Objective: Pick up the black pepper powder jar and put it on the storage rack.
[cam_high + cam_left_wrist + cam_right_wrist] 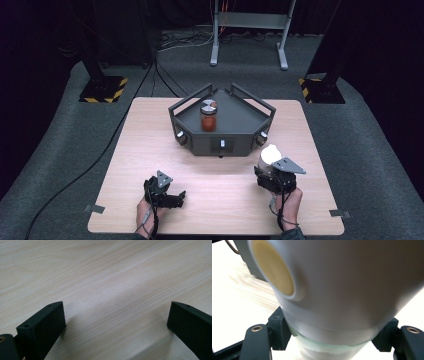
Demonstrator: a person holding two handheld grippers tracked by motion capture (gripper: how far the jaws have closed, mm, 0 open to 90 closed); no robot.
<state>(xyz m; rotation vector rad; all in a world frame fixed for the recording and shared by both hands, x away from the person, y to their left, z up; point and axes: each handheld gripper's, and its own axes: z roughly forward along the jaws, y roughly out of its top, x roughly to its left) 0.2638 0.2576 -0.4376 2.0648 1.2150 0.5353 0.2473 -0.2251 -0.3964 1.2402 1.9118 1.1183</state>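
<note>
On the bench (150, 150) we find a tray (235, 125) at the far middle, with a jar (209, 116) standing in its left part. Near us, the left gripper (175, 198) rests low over bare bench at the near left. At the near right, just before the tray's right corner, the right gripper (270, 172) holds a bottle (269, 155).

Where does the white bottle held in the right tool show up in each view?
High view: the white bottle sits at lower right, in the right tool, just in front of the dark tray.
Left gripper view: not in it; open jaws over the wooden table.
Right gripper view: the bottle looms large, clamped between the jaws.
Shared landmark: the wooden table.
</note>
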